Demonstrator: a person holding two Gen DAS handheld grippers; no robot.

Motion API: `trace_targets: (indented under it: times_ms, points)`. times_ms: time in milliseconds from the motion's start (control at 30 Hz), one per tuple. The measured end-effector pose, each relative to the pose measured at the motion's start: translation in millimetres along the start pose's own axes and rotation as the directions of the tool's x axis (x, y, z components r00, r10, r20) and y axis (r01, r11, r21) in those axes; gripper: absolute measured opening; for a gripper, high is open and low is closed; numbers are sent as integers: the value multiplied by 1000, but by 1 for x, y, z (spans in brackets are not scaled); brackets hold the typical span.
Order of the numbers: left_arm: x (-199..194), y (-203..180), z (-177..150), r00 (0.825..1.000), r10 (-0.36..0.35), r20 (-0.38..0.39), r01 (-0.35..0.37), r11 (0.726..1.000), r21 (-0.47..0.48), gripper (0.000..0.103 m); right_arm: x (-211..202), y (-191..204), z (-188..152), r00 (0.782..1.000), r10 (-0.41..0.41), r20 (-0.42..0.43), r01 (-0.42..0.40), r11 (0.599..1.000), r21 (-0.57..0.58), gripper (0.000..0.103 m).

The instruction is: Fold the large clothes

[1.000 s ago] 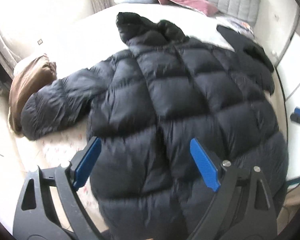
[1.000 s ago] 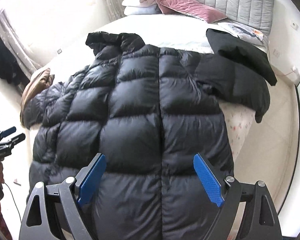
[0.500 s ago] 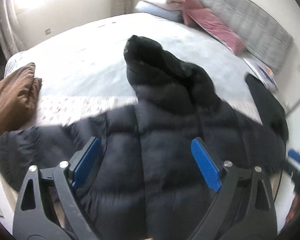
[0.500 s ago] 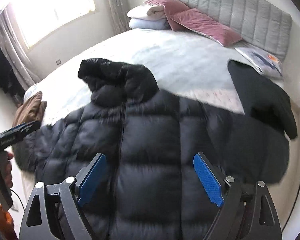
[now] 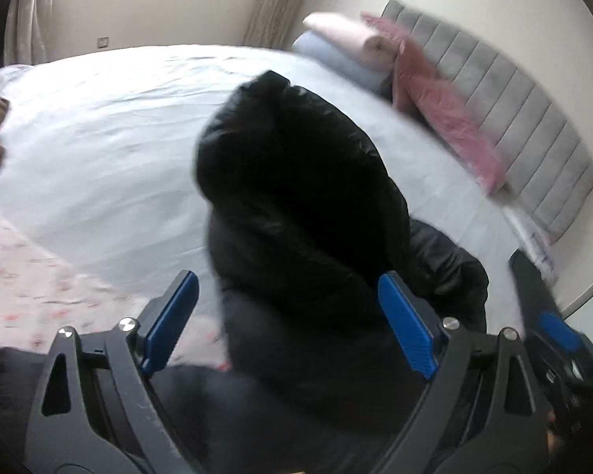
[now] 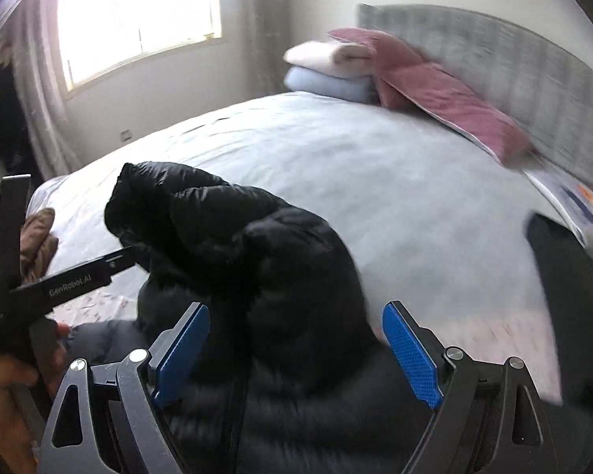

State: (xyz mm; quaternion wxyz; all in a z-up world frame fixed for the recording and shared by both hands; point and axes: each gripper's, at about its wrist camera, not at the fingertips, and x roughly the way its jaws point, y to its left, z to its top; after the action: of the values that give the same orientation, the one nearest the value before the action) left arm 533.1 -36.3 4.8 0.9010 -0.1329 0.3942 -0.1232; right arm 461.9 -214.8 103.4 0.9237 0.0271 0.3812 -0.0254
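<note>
A large black puffer jacket (image 5: 304, 213) lies on the bed, its hood pointing toward the pillows; it also shows in the right wrist view (image 6: 257, 260). My left gripper (image 5: 288, 320) is open and empty, low over the jacket's collar and left shoulder. My right gripper (image 6: 296, 351) is open and empty, low over the jacket's chest below the hood. The left gripper's body shows at the left edge of the right wrist view (image 6: 71, 280). The jacket's lower part is hidden below both views.
The bed (image 5: 99, 130) has a pale sheet. Stacked pillows (image 6: 328, 67) and a pink cushion (image 6: 442, 98) lie against the grey headboard (image 5: 533, 126). A brown garment (image 6: 39, 241) lies at the bed's left edge. Another black garment (image 6: 565, 276) lies at the right. A window (image 6: 138, 15) is behind.
Both grippers have moved forward and lower along the jacket toward its hood. The hood now fills the middle of both views. Both stay open.
</note>
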Motion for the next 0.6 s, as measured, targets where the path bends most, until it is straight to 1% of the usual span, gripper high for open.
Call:
trace_targets:
  times_ms: [33, 67, 133, 167, 233, 267, 300, 333, 367, 400, 433, 467, 500, 533, 567, 600]
  points:
    - [3, 0, -4, 1000, -2, 26, 1, 1000, 8, 92, 13, 0, 2, 1000, 3, 6, -3, 1000, -1, 90]
    - [7, -1, -12, 997, -1, 72, -2, 999, 35, 92, 27, 0, 5, 1000, 2, 7, -2, 1000, -3, 90]
    - [12, 0, -20, 995, -13, 99, 7, 998, 62, 92, 48, 4, 8, 1000, -20, 12, 21, 999, -28, 90]
    - [15, 5, -27, 993, -42, 109, 36, 998, 53, 91, 56, 6, 8, 999, -34, 17, 35, 998, -52, 90]
    - [22, 17, -30, 991, -85, 101, 85, 996, 7, 91, 68, 6, 2, 997, -57, 45, 59, 997, -56, 90]
    - [30, 28, -28, 989, -127, 71, 130, 991, -38, 86, 73, 5, 0, 997, -57, 47, 59, 997, -42, 90]
    - [35, 37, -27, 984, -167, 59, 171, 982, -79, 82, 81, 4, -4, 998, -51, 44, 52, 998, -23, 89]
    - [38, 46, -25, 977, -205, 59, 211, 970, -119, 82, 90, 3, -7, 998, -44, 42, 44, 999, -2, 88]
    - [39, 51, -25, 973, -223, 62, 230, 963, -140, 80, 98, 2, -7, 999, -39, 37, 39, 999, 10, 82]
    - [40, 58, -24, 967, -245, 69, 253, 953, -167, 73, 105, 1, -7, 999, -35, 30, 35, 999, 24, 70]
    - [40, 62, -25, 961, -264, 77, 274, 945, -181, 68, 111, -2, -7, 999, -26, 32, 25, 999, 48, 61]
    - [40, 64, -25, 957, -278, 85, 289, 939, -187, 49, 113, -5, -7, 999, -7, 44, 4, 998, 69, 41]
    - [38, 67, -26, 944, -314, 100, 328, 924, -195, 31, 112, -12, -8, 997, 34, 71, -42, 993, 109, 25]
    - [37, 68, -27, 941, -323, 105, 338, 920, -197, 25, 108, -23, -10, 992, 67, 103, -83, 984, 160, 20]
    - [33, 68, -27, 939, -323, 119, 341, 920, -192, 18, 104, -33, -11, 988, 83, 130, -108, 974, 201, 12]
    - [26, 67, -26, 934, -325, 148, 348, 921, -175, 15, 96, -46, -12, 981, 95, 172, -138, 956, 259, 10]
